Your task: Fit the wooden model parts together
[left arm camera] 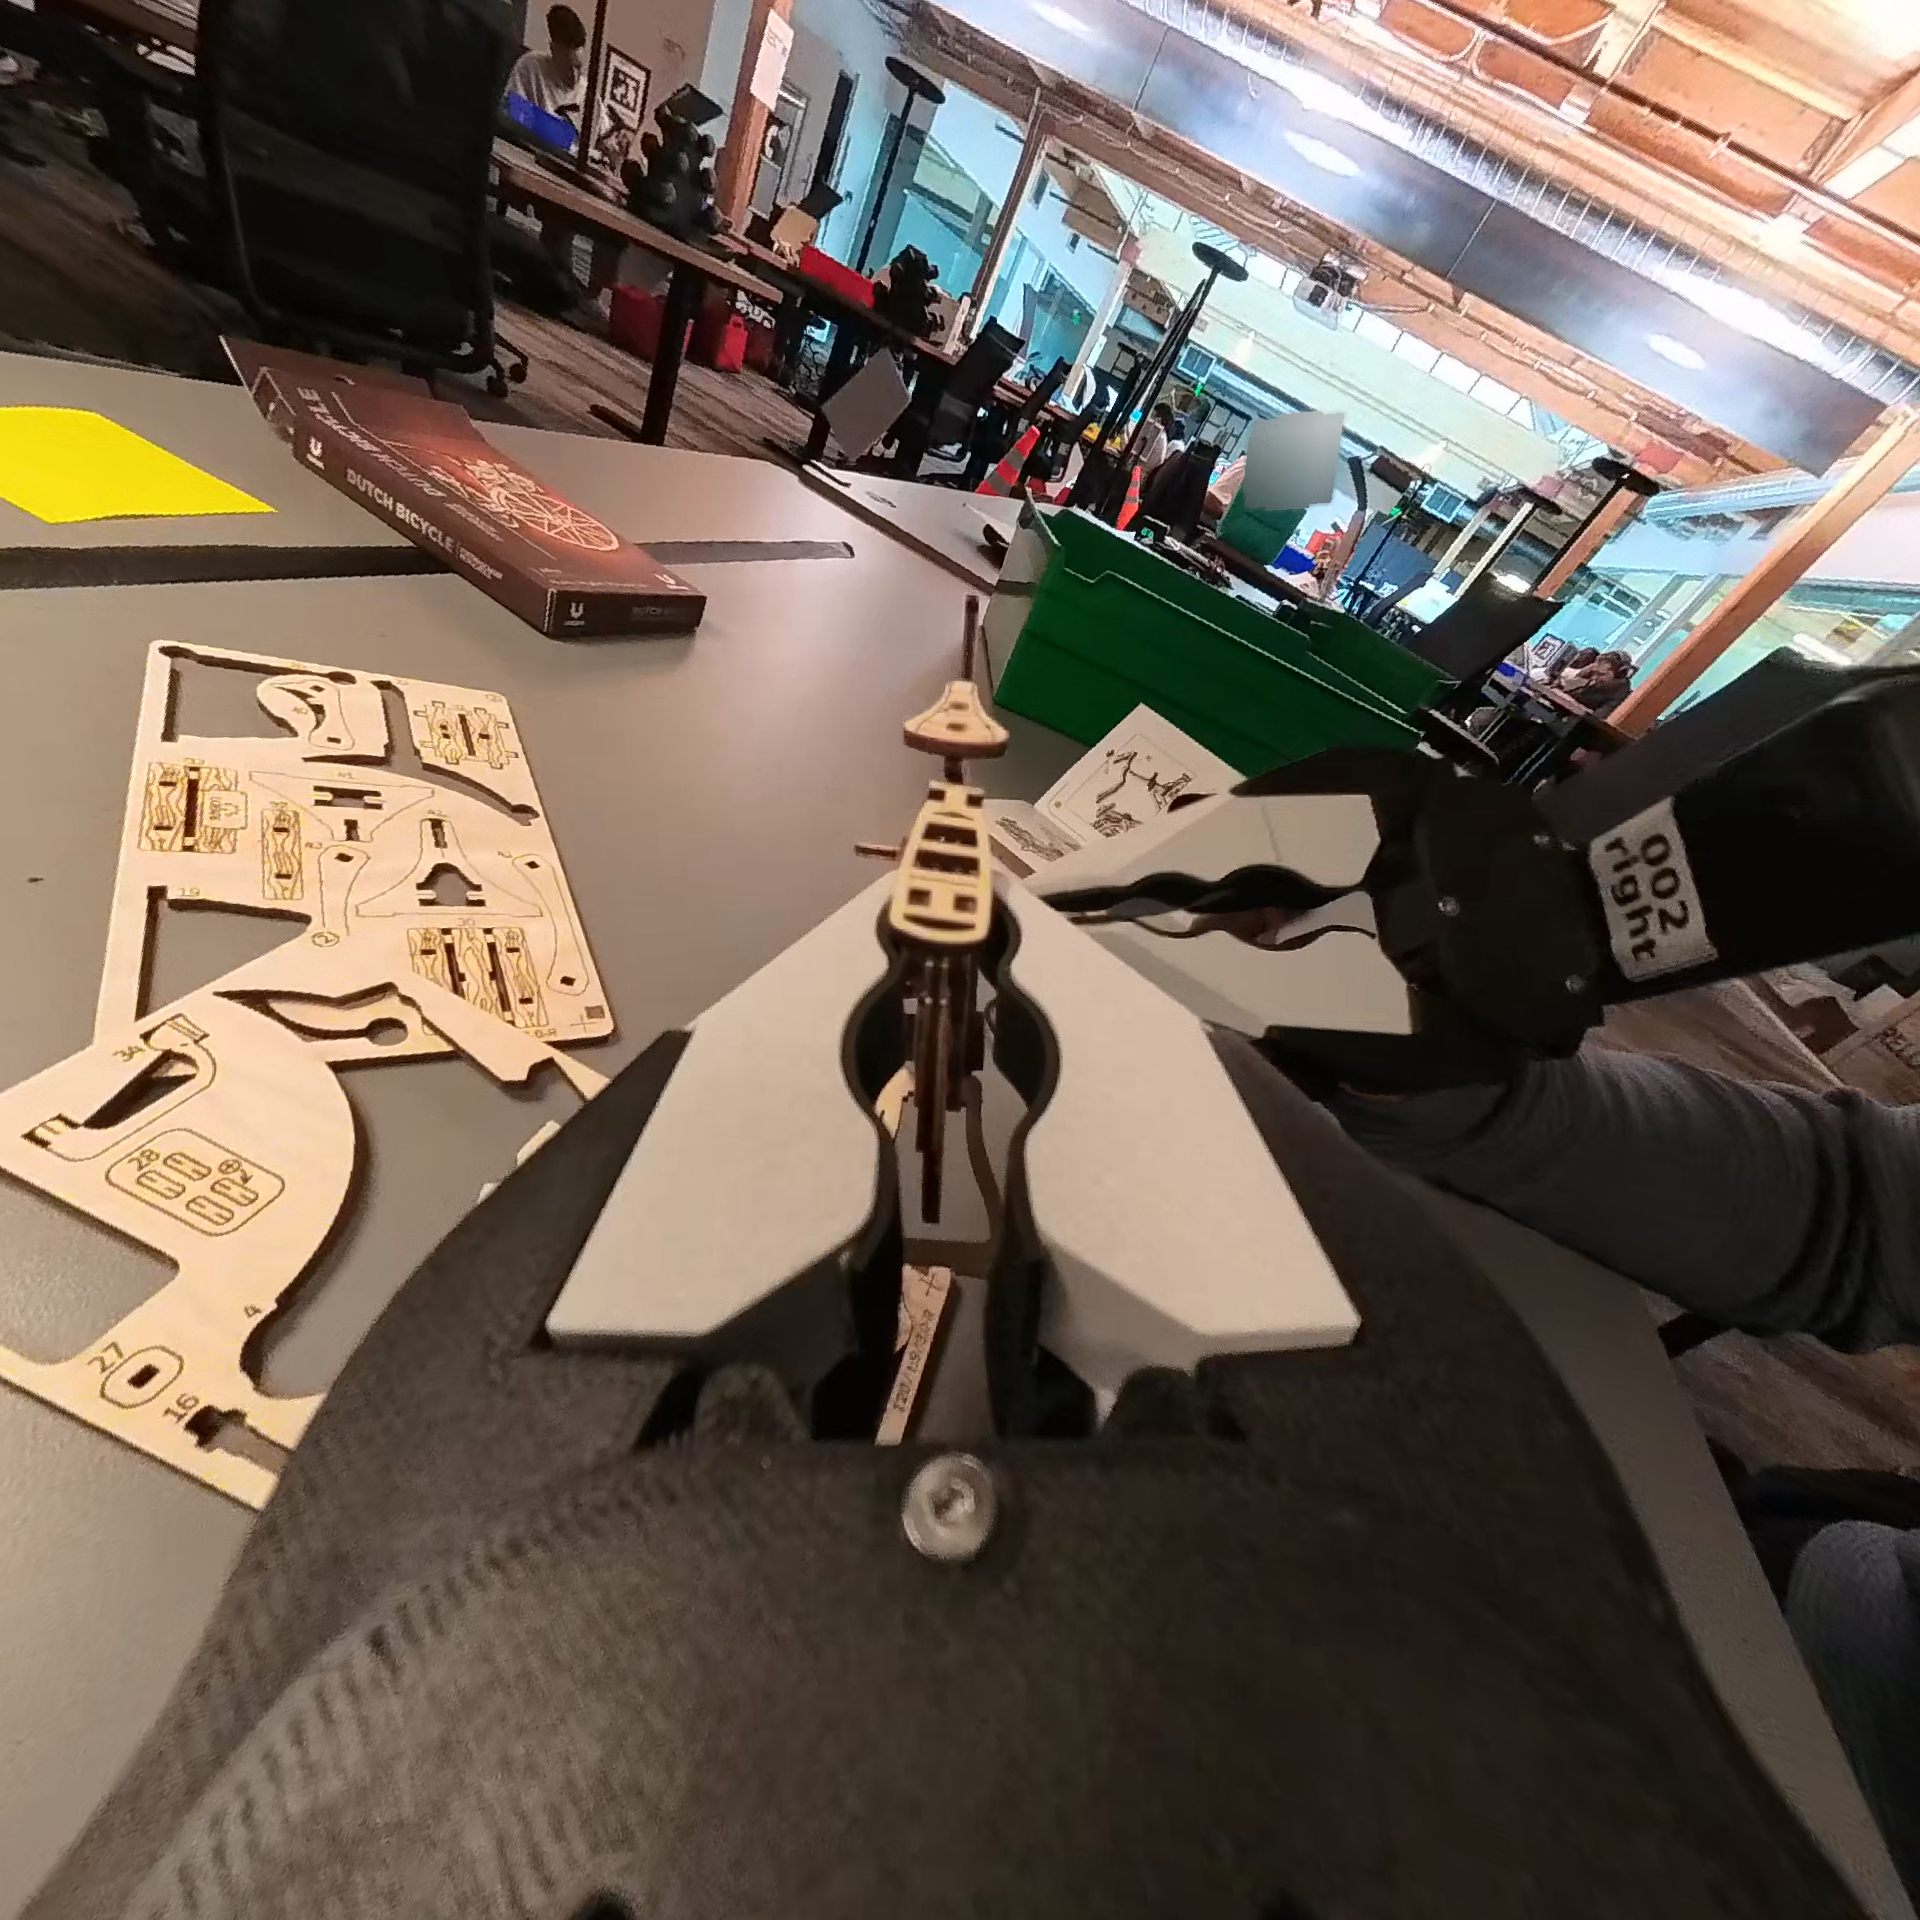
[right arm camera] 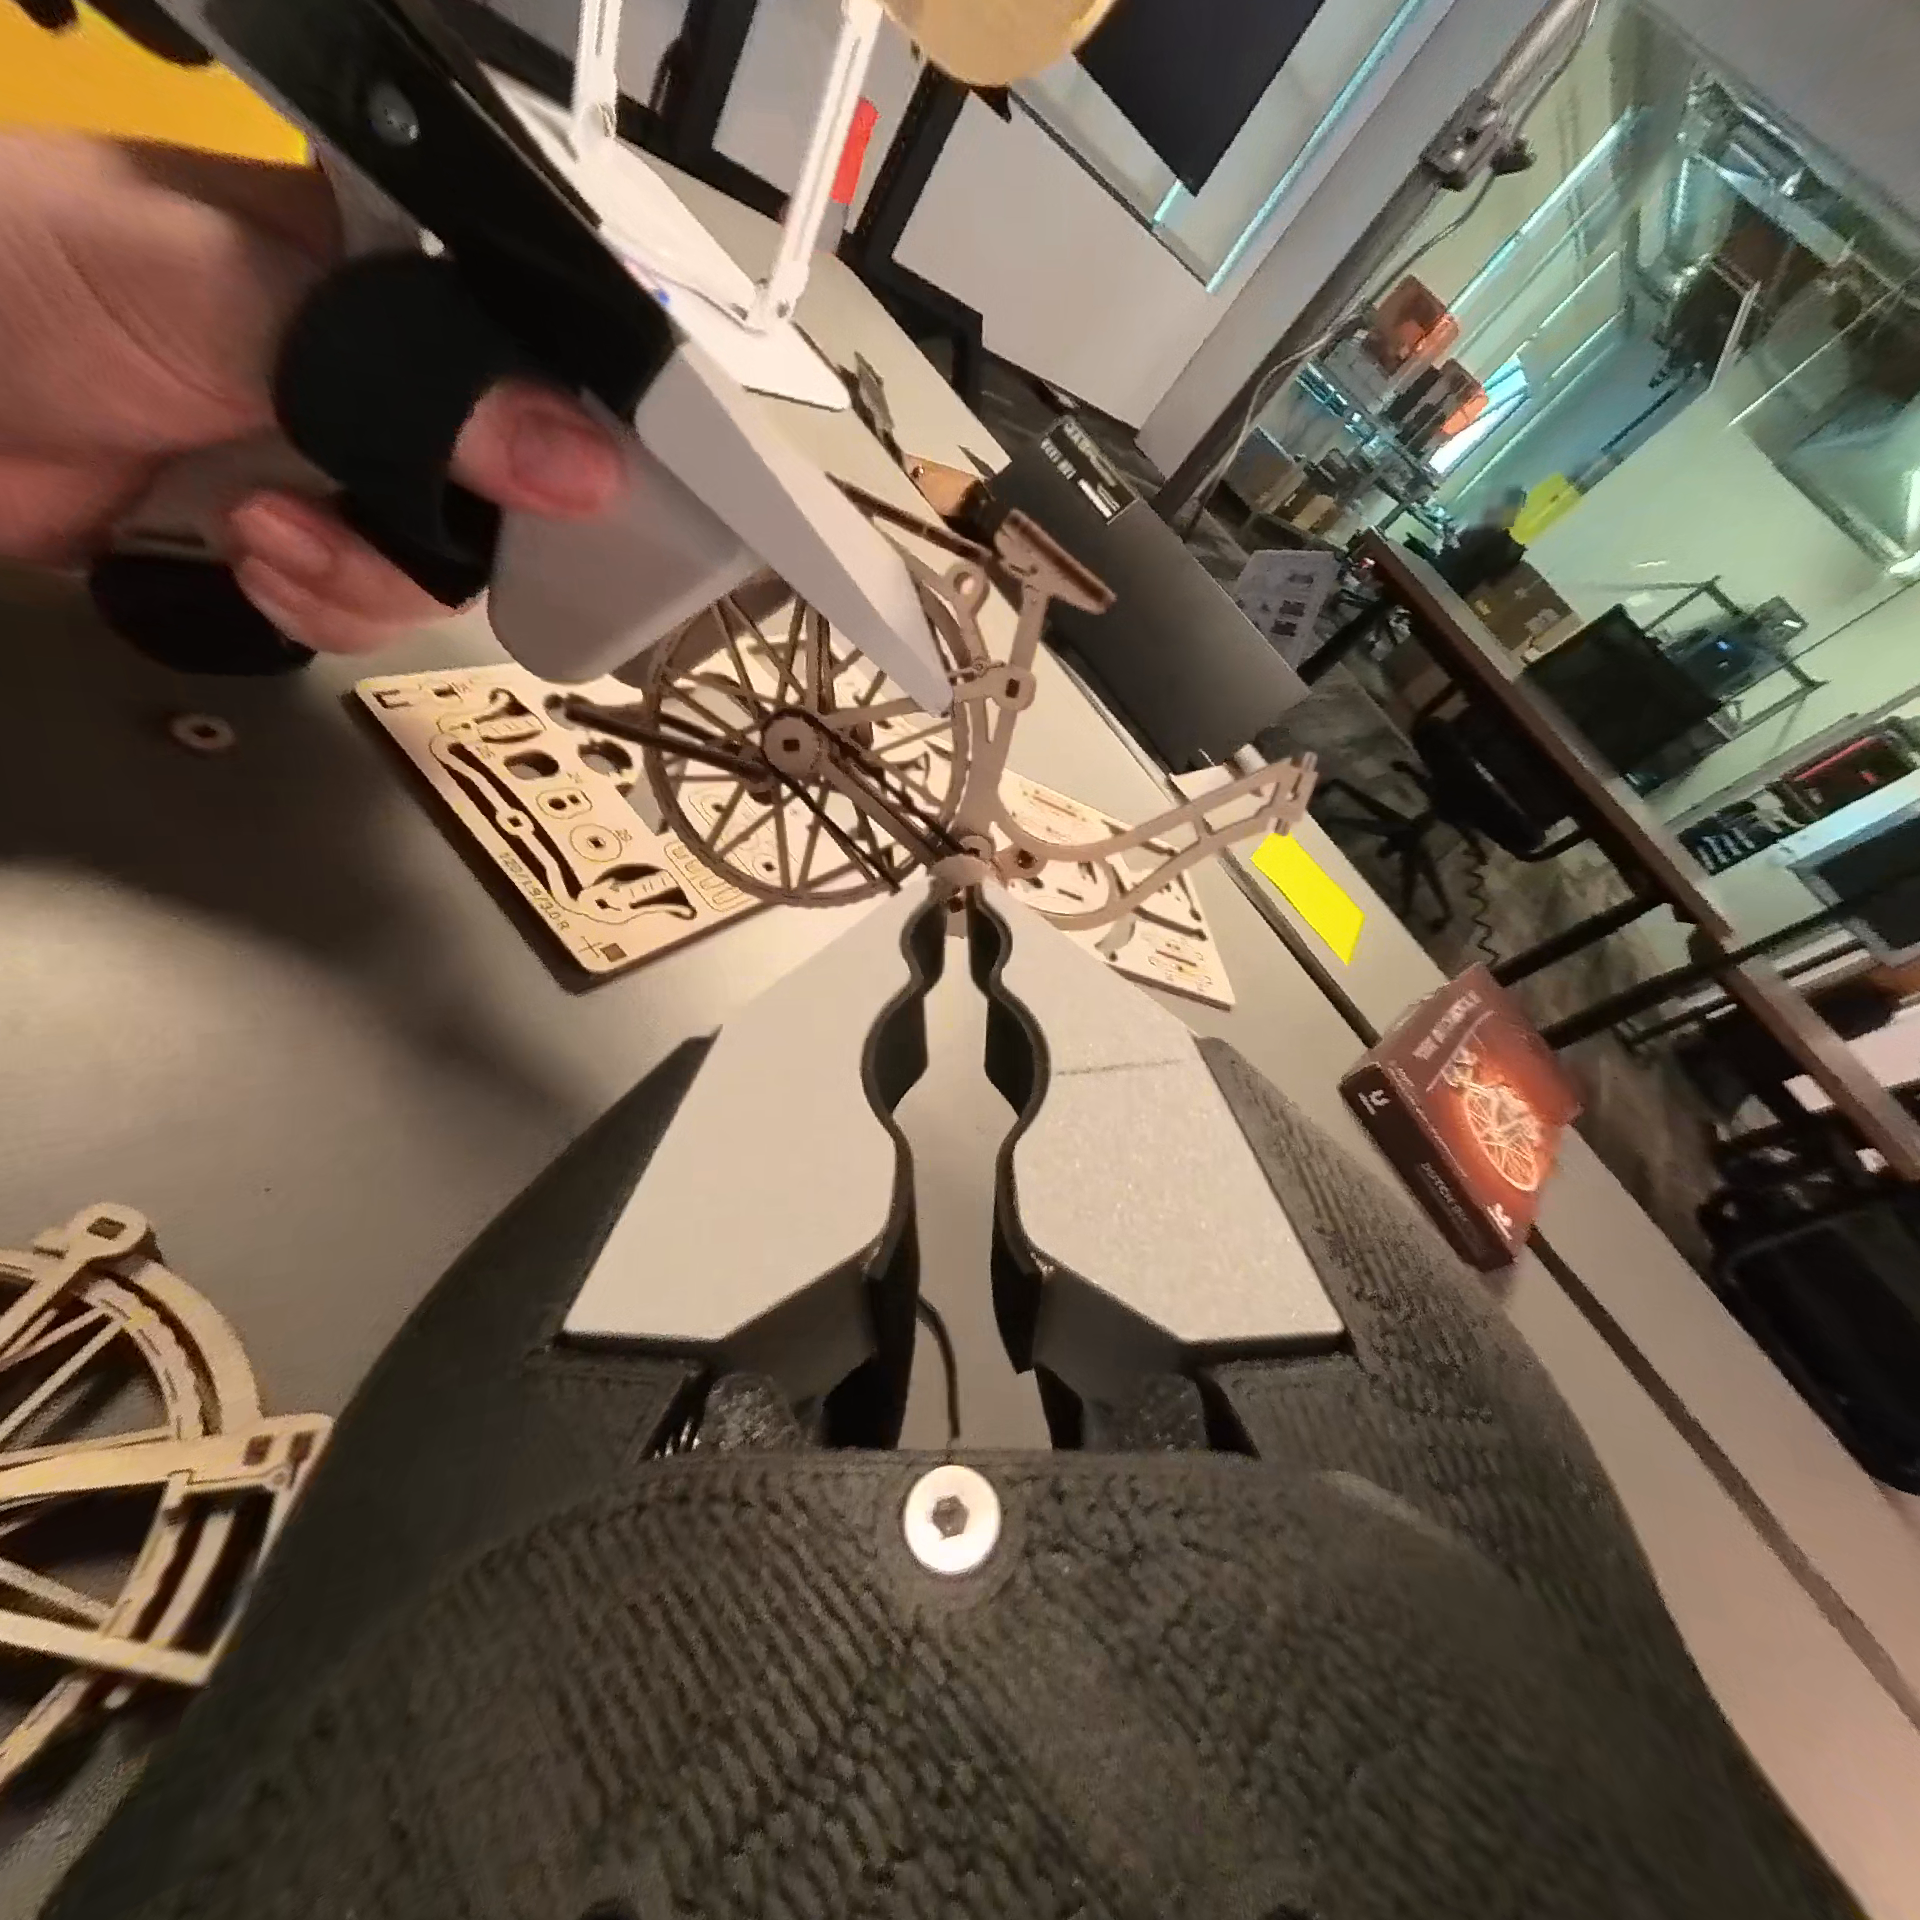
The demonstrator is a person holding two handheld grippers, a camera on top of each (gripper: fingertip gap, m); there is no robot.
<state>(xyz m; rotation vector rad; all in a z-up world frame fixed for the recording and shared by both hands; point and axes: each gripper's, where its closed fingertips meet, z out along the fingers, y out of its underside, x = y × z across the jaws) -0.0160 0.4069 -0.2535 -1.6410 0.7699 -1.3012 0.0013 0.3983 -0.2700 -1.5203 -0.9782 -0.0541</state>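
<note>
The wooden bicycle model (right arm camera: 831, 748) hangs above the grey table (left arm camera: 675, 748), with its spoked wheel, chain and curved frame showing in the right wrist view. My left gripper (left arm camera: 945, 935) is shut on the model's rear part. The rear rack (left arm camera: 940, 873) and saddle (left arm camera: 956, 722) stick out past the left fingertips, seen edge-on. The left gripper's grey finger (right arm camera: 831, 540) lies across the wheel. My right gripper (right arm camera: 961, 914) is shut on a small wooden part (right arm camera: 961, 868) at the crank hub. The right gripper also shows in the left wrist view (left arm camera: 1070, 902), just right of the model.
Punched plywood sheets (left arm camera: 343, 831) (left arm camera: 156, 1174) (right arm camera: 520, 810) lie on the table. A dark product box (left arm camera: 468, 499) (right arm camera: 1465, 1143), a green bin (left arm camera: 1195, 665) and an instruction booklet (left arm camera: 1132, 790) lie farther off. A second wooden wheel assembly (right arm camera: 104, 1403) lies at bottom left. A person's hand (right arm camera: 156, 416) holds the left gripper. My two grippers' fingertips are within a few centimetres of each other.
</note>
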